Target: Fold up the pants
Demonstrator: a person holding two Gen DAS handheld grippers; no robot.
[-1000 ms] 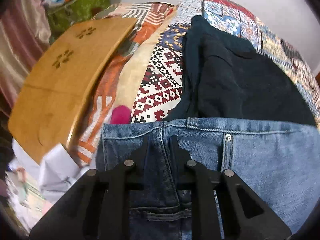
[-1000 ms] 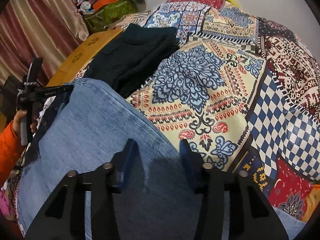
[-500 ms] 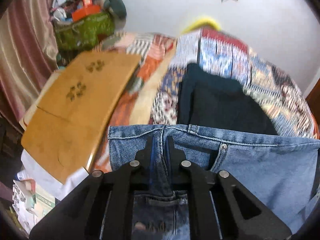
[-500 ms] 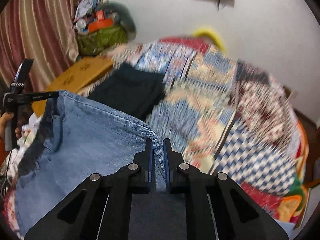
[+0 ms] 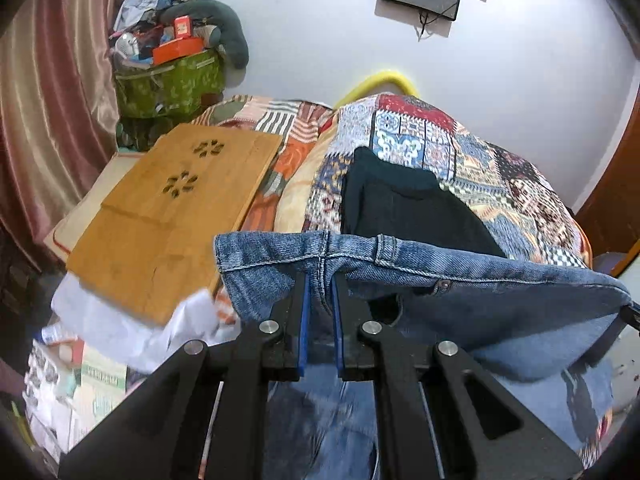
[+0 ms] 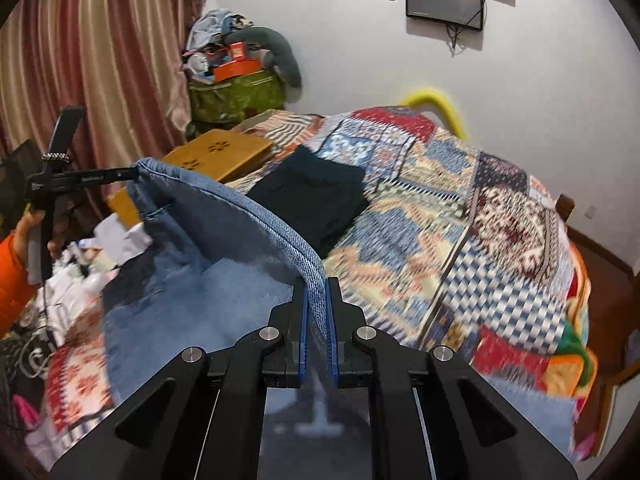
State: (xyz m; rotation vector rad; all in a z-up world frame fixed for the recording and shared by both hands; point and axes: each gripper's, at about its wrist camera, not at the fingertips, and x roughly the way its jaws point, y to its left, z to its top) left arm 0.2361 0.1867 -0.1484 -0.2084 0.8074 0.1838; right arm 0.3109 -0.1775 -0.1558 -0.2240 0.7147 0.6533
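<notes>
Both tools [image 5: 319,280] [image 6: 316,284] clamp the seemingly lifted jeans [image 5: 460,280].

My two wrist cameras looked forward along my fingers, close over the jeans [image 5: 460,272]. Both faced the quilted bed [image 6: 460,208] beyond them.

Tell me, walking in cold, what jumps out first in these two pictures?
A pair of blue jeans hangs stretched in the air by its waistband, pinched at one end by the left gripper and at the other by the right gripper. Behind them lies a loud patchwork quilt with a dark folded garment on it, and a wooden lap desk at the left.
</notes>
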